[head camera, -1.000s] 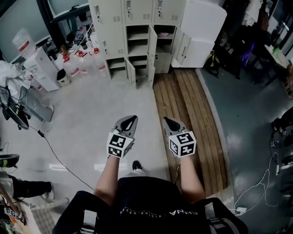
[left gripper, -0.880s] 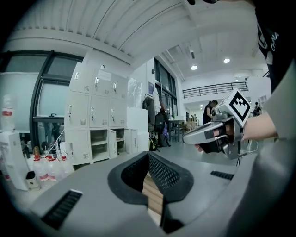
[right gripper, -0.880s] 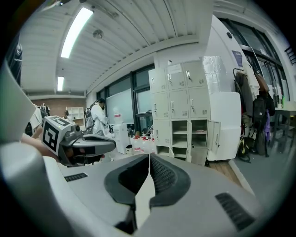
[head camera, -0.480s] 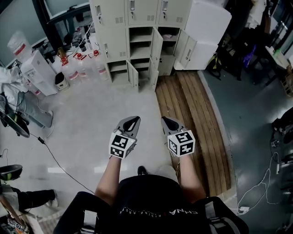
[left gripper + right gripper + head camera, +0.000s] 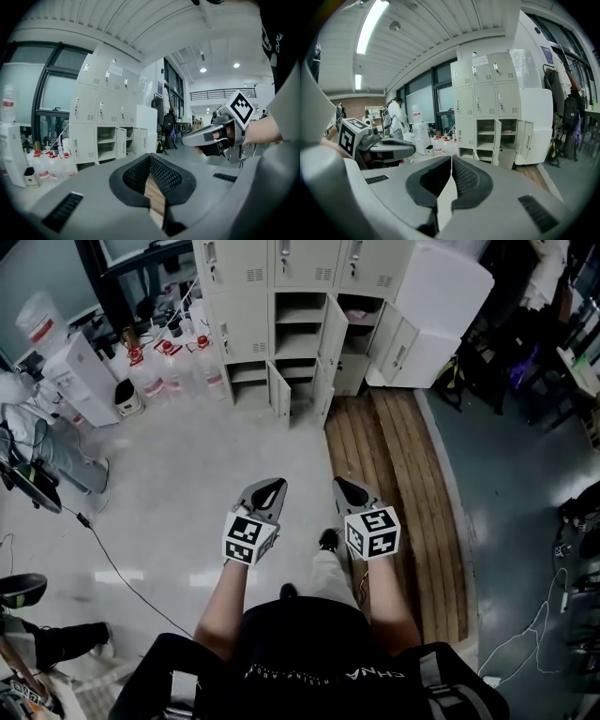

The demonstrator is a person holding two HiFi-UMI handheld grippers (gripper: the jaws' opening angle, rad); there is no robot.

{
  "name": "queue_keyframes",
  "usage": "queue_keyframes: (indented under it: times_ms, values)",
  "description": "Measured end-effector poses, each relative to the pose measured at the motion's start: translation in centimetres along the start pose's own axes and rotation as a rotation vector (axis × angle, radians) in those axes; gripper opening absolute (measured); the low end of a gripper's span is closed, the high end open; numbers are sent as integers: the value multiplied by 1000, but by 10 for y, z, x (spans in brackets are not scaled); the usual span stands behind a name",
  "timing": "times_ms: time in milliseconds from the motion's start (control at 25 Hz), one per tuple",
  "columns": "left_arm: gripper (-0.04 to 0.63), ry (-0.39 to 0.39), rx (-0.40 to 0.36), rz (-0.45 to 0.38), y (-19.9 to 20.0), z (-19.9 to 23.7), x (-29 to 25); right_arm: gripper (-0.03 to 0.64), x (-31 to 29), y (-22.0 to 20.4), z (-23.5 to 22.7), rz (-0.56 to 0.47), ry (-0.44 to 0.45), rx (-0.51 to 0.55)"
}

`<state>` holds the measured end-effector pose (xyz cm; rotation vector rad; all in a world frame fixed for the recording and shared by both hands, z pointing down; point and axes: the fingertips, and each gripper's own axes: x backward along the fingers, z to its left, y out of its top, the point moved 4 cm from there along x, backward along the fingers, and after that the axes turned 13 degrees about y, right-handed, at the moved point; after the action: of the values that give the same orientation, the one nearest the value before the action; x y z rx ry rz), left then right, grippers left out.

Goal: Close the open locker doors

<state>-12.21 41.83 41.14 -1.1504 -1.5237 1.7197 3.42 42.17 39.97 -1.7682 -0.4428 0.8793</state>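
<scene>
Both my grippers are closed, and the lockers are up ahead

The lockers point(image 5: 298, 296) stand at 12 o'clock, well apart from me. Some of their doors point(image 5: 334, 326) hang open in the middle and bottom rows. A strip of wooden boards point(image 5: 394, 474) runs from the lockers toward me at 1 o'clock. Bottles point(image 5: 150, 381) sit on the floor at 11 o'clock, just beside the lockers. My left gripper point(image 5: 270, 484) and my right gripper point(image 5: 342, 486) are side by side in front of me. Each one has its jaws pressed together, with nothing in them.
</scene>
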Motion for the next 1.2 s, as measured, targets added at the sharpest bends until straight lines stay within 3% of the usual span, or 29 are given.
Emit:
queue_keyframes:
  times_ms: [280, 800, 1200]
  values:
    - [20, 44, -1, -9, 21, 22, -71, 32, -38, 27, -67, -22, 17, 6]
    - [20, 98, -20, -19, 84, 17, -241, 32, -75, 90, -239, -26, 55, 23]
    - [20, 149, 1, 10, 91, 30, -307, 32, -106, 111, -313, -18, 81, 22]
